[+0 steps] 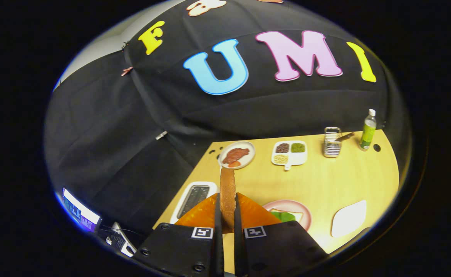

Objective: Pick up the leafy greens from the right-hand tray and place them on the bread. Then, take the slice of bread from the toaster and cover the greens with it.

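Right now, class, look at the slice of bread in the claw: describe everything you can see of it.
The slice of bread is toasted brown with a rough, crumbly surface and is seen edge-on as a narrow strip. It stands upright between the two fingers of the claw, which press on it from both sides; its lower end is hidden between them. It is lifted above the wooden table, its top reaching visually toward the plate of red food. The white toaster lies beside it.
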{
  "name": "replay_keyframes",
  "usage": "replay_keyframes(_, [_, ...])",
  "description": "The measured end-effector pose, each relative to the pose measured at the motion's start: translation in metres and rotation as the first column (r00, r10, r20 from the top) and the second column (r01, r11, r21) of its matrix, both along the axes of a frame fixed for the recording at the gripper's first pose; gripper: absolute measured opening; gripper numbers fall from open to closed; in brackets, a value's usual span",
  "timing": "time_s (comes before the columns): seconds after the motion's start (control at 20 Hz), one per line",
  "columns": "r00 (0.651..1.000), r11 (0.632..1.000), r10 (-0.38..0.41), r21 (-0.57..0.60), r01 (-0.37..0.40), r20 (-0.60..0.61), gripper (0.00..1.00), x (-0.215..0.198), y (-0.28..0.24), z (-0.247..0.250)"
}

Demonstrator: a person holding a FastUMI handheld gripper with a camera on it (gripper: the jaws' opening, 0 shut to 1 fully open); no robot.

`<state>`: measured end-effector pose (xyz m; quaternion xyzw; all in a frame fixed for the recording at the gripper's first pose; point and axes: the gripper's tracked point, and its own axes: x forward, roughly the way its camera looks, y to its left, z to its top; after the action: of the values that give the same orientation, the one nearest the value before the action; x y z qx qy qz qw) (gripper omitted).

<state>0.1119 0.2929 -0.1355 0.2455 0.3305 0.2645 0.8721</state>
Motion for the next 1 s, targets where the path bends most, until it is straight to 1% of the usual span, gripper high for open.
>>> replay_keyframes(0.1, [0.998,0.999,-0.044,-0.015,0.044,-0.033,0.14,0.003,-0.018,-0.023])
replay_keyframes(0.2, [0.995,0.997,-0.07,-0.027,0.069,-0.069,0.15,0.003,-0.027,-0.048])
replay_keyframes(0.35, [0.99,0.996,-0.078,-0.051,0.073,-0.117,0.15,-0.003,-0.024,-0.09])
replay_keyframes(0.45, [0.984,0.997,-0.076,-0.02,0.074,-0.158,0.15,-0.011,-0.009,-0.108])
replay_keyframes(0.6, [0.971,0.992,-0.099,0.06,0.114,-0.217,0.15,-0.013,0.017,-0.122])
replay_keyframes(0.7, [0.956,0.982,-0.134,0.09,0.163,-0.262,0.15,-0.01,0.022,-0.141])
replay_keyframes(0.85, [0.916,0.962,-0.193,0.118,0.248,-0.353,0.15,-0.011,0.026,-0.18])
replay_keyframes(1.0, [0.878,0.954,-0.246,0.059,0.295,-0.411,0.15,-0.014,0.013,-0.233])
